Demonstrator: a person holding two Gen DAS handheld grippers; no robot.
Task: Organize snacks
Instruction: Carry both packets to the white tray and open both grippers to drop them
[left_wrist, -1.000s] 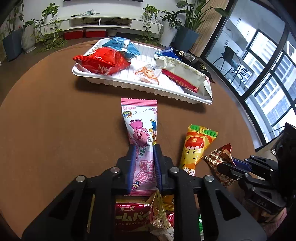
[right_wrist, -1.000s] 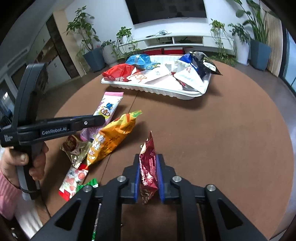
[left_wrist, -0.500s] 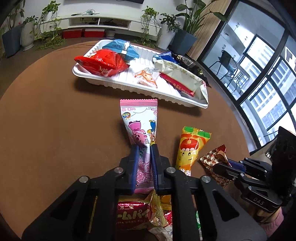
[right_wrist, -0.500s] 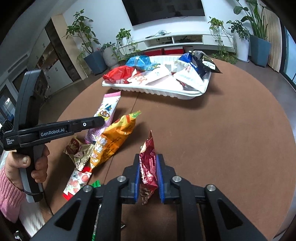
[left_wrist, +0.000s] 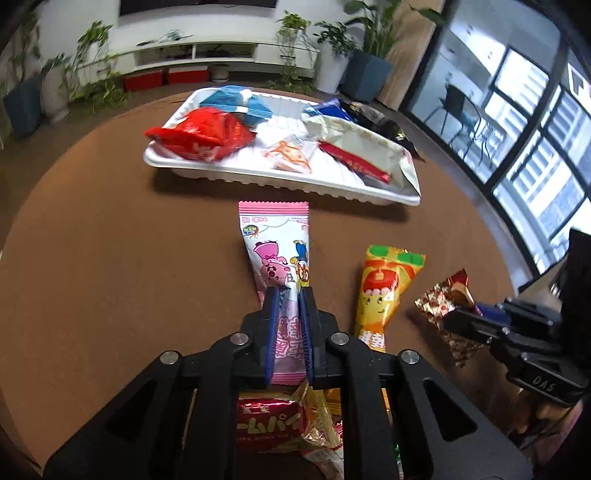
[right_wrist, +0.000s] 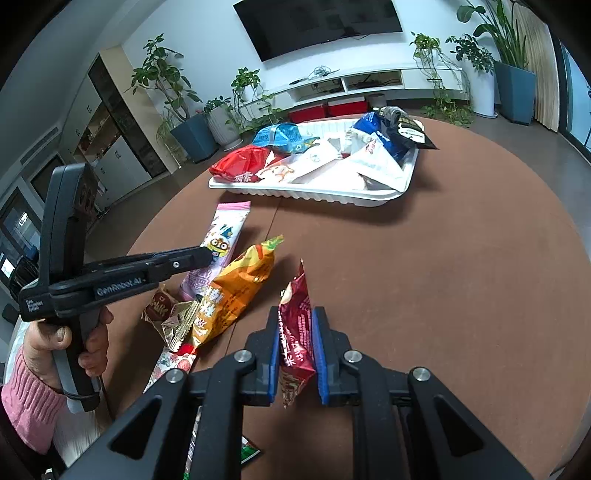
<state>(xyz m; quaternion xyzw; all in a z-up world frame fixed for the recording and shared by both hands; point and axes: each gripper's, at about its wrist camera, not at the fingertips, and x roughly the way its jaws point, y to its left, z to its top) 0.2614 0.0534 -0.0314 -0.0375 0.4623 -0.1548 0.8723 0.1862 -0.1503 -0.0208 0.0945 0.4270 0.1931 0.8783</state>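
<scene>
1. The pink snack packet (left_wrist: 275, 254) lies lengthwise on the brown worktop (left_wrist: 110, 266), its far end near the front rim of the white tray (left_wrist: 258, 179); the left tongs (left_wrist: 289, 295) are clamped on its near half.
2. The dark red snack packet (right_wrist: 295, 317) stands on edge, pinched between the blue pads of the right tongs (right_wrist: 297, 314), closed on it over the worktop.
3. Just right of the pink packet lies an orange packet (left_wrist: 384, 288), apart from it, with its near end by the left tongs' frame.
4. Below the left tongs sits a red-and-gold packet (left_wrist: 269, 424), partly hidden by the frame.
5. The tray holds a red bag (left_wrist: 201, 134), a light blue packet (left_wrist: 236, 105), a small clear-wrapped snack (left_wrist: 290, 155) and a cream bag (left_wrist: 362, 142), among others.
6. In the right wrist view, a hand (right_wrist: 62, 339) in a pink sleeve grips the left tool's handle.
</scene>
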